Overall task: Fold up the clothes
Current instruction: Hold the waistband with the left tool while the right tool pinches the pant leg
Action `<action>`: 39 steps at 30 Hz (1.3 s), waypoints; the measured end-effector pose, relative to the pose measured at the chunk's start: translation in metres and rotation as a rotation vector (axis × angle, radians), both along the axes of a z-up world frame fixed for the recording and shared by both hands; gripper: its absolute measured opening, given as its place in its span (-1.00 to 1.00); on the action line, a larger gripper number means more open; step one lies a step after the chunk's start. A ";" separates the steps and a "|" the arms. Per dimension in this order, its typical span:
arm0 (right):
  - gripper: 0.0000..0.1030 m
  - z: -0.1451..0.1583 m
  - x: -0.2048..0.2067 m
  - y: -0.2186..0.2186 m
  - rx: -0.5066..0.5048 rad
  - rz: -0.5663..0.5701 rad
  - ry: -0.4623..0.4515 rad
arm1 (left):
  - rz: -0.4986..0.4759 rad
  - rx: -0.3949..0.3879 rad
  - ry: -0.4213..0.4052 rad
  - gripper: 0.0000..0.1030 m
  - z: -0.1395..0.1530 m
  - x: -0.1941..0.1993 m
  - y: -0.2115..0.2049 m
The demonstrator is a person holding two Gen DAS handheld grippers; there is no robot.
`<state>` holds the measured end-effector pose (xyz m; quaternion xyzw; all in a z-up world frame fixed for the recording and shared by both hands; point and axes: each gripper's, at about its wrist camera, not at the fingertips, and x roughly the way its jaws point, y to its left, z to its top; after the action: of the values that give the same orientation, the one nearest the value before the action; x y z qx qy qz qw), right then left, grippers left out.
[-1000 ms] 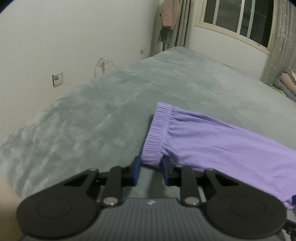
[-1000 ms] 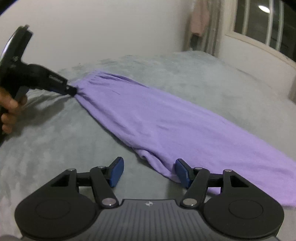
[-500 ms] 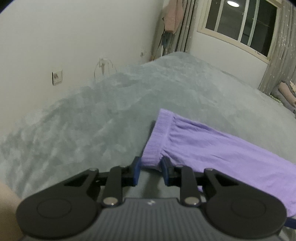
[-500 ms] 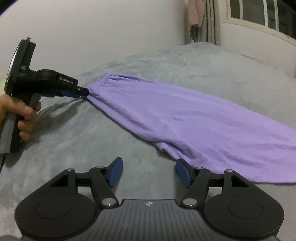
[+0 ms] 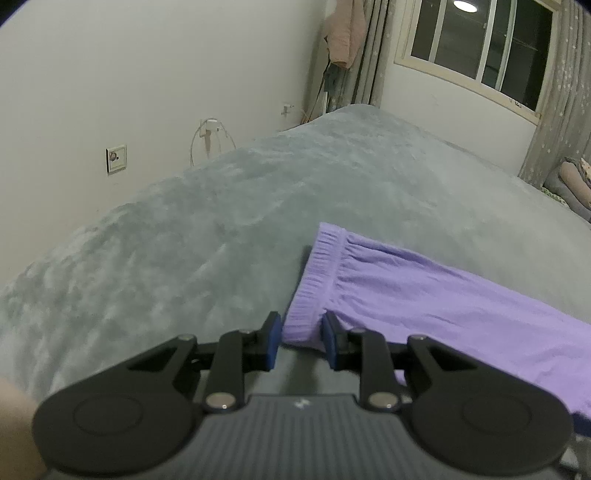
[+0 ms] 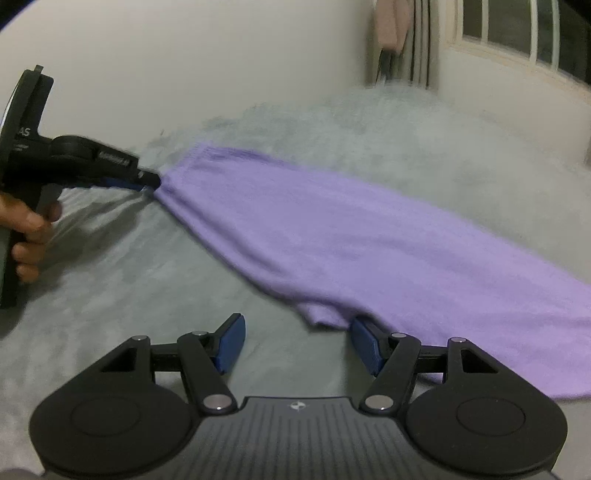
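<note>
A purple pair of trousers [image 6: 369, 243] lies stretched across the grey bed [image 6: 129, 288]. In the left wrist view, my left gripper [image 5: 301, 338] is shut on the near corner of the ribbed waistband [image 5: 314, 280]. In the right wrist view the left gripper [image 6: 147, 181] shows at the far left, pinching that waistband corner. My right gripper [image 6: 295, 341] is open and empty. It hovers low over the bed at the near edge of the trousers, with a fabric corner [image 6: 325, 317] between its blue fingertips.
The grey blanket [image 5: 184, 240] covers the whole bed. A white wall with a socket [image 5: 116, 158] and a cable runs along the left. A window [image 5: 480, 40], curtains and hung clothes [image 5: 341, 33] stand at the far end. Folded items [image 5: 572, 181] lie at far right.
My left gripper has kept its grip on the waistband and the trousers have slid across the bed. My right gripper stays open and now has the fabric's near corner between its fingers.
</note>
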<state>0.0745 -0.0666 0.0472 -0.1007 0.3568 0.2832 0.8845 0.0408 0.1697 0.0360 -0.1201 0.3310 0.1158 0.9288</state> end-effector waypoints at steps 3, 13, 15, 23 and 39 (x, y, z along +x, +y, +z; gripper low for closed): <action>0.23 0.002 -0.004 0.000 -0.009 0.008 0.035 | 0.000 -0.003 0.004 -0.54 0.000 0.001 0.001; -0.70 -0.003 0.003 0.009 -0.002 -0.065 -0.074 | -0.001 -0.004 0.008 -0.49 -0.001 0.003 0.002; -0.70 -0.003 0.001 0.010 -0.011 -0.061 -0.096 | -0.005 0.009 0.007 -0.49 -0.002 0.003 0.001; -0.68 -0.001 0.001 0.009 -0.047 -0.096 -0.133 | 0.001 -0.011 0.004 -0.49 -0.003 0.003 0.004; -0.93 0.017 -0.024 -0.024 0.148 0.027 -0.036 | 0.040 0.002 -0.009 -0.53 0.001 0.000 0.006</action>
<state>0.0502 -0.0903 0.0645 -0.0450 0.3178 0.3187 0.8919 0.0411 0.1760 0.0372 -0.1262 0.3241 0.1344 0.9279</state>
